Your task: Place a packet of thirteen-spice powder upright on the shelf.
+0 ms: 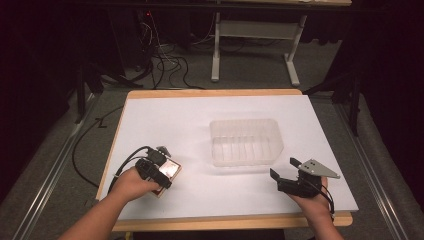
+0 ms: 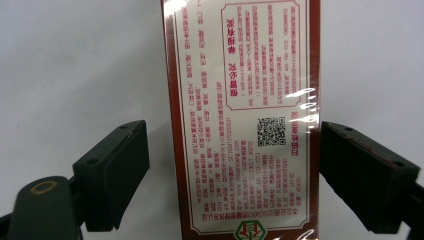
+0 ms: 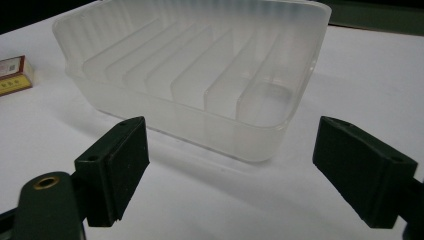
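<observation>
Cellophane-wrapped and glossy, the red-bordered box [image 2: 242, 120] lies flat on the white table [image 1: 200, 120] at its near left, and the left gripper [image 1: 162, 167] hangs right over it. In the left gripper view the jaws stand wide with the box between them: the right-hand pad sits just beside the box's edge, while the left-hand pad is clear of it, and neither presses yet. To take it well, I judge the hand should slide a little so the box sits midway between the pads, then close squarely on the two long sides; the slick film could let it slip if only a corner is caught.

The box is a slim rectangle with a cream face, rows of small red print, a framed panel of larger characters, a square code patch and a green emblem near the lower end. Light glares off the wrap.

Further right, near the middle of the table, stands a clear plastic bin [image 1: 246, 142] with ribbed dividers inside, well apart from the box; it looks like the likely place for it.

At the near right the right gripper [image 1: 286, 169] rests by the table's edge, jaws wide and holding nothing, pointed toward the bin.
</observation>
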Demonstrator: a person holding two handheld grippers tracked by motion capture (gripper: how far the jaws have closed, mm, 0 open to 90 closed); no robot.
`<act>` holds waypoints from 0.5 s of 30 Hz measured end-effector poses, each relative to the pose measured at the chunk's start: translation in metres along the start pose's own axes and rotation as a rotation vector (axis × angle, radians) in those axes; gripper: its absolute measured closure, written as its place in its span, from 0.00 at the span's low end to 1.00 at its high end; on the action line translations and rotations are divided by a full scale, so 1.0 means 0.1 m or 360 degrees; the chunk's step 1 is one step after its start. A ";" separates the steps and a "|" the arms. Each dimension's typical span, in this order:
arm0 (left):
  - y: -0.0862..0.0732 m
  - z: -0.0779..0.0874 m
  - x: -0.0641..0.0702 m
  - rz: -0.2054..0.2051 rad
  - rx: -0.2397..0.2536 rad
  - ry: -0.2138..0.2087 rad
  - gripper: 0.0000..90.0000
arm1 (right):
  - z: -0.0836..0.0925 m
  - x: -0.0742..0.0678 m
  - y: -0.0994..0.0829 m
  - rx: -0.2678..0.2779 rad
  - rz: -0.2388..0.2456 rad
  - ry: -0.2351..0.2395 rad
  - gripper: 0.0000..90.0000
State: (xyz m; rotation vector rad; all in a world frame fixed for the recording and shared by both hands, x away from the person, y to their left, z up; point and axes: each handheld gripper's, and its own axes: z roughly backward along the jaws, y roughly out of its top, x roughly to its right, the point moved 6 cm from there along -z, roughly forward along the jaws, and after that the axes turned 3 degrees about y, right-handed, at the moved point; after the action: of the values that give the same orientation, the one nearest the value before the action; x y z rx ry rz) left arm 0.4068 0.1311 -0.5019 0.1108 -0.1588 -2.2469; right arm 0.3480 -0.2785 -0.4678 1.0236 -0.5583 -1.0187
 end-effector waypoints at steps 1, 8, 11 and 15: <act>-0.01 -0.02 0.00 0.0000 -0.0014 0.0003 0.17 | 0.00 0.00 0.00 0.0000 0.0000 0.0000 0.17; -0.05 -0.05 0.02 -0.0003 -0.0054 0.0004 0.27 | 0.00 0.00 -0.01 -0.0004 -0.0004 -0.0001 0.17; -0.05 -0.03 0.01 0.0001 -0.0041 0.0011 0.36 | 0.00 0.00 -0.01 -0.0009 0.0000 0.0002 0.17; -0.05 -0.02 0.01 -0.0013 -0.0031 0.0044 0.37 | 0.00 0.00 -0.01 -0.0003 -0.0002 0.0001 0.17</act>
State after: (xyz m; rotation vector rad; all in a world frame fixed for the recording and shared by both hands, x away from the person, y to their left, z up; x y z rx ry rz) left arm 0.4025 0.1333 -0.5048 0.1323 -0.1219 -2.2537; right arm 0.3474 -0.2789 -0.4681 1.0224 -0.5561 -1.0201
